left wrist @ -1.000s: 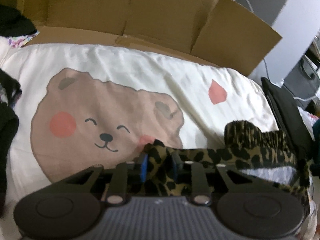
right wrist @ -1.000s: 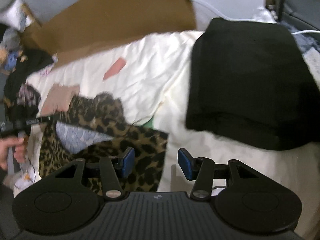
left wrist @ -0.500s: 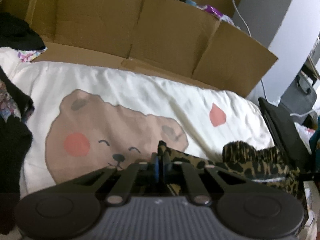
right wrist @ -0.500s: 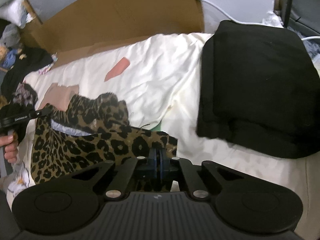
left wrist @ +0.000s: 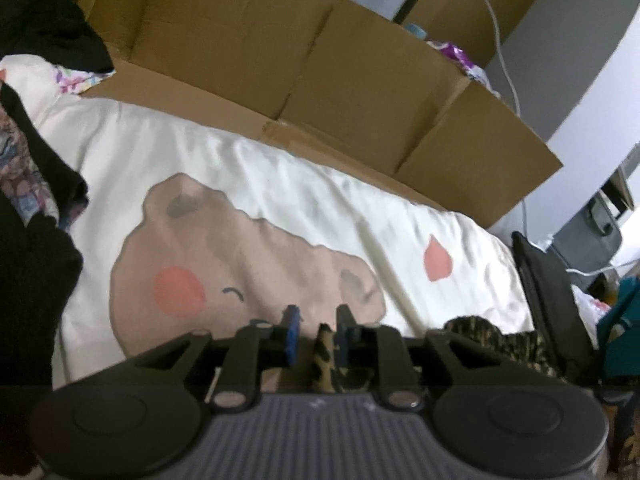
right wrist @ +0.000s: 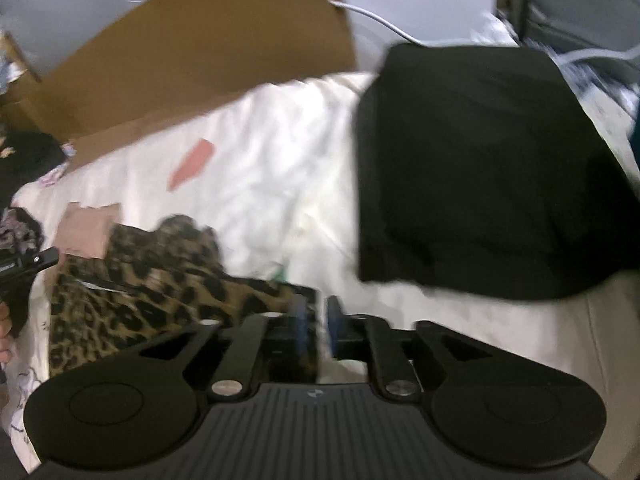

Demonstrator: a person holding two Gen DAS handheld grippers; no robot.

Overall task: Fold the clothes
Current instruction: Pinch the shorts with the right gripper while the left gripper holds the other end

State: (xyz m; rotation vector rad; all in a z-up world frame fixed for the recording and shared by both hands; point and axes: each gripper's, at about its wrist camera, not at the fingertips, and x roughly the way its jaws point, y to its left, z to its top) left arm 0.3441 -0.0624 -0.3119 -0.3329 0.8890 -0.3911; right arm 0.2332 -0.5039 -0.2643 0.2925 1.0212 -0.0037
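A leopard-print garment (right wrist: pixel 152 292) lies rumpled on the cream bear-print bed sheet (left wrist: pixel 224 256). In the left wrist view a narrow upright fold of it (left wrist: pixel 325 354) stands between my left gripper's (left wrist: pixel 318 334) jaws, which are opening. The fold leans on the right pad and there is a gap to the left pad. The rest of the garment (left wrist: pixel 492 336) bunches to the right. My right gripper (right wrist: pixel 316 322) is also opening, with the garment's right corner edge against its left pad and white sheet showing in the gap.
A folded black garment (right wrist: pixel 480 176) lies on the bed to the right. Flattened cardboard (left wrist: pixel 320 72) stands along the far side. Dark and patterned clothes (left wrist: pixel 28 240) are piled at the left. A hand (right wrist: pixel 4 332) holds the left gripper's handle at the frame edge.
Half a second ago both grippers were pinched shut on the leopard fabric; now both pairs of jaws have parted. The left gripper has shifted sideways, and the right view is blurred.
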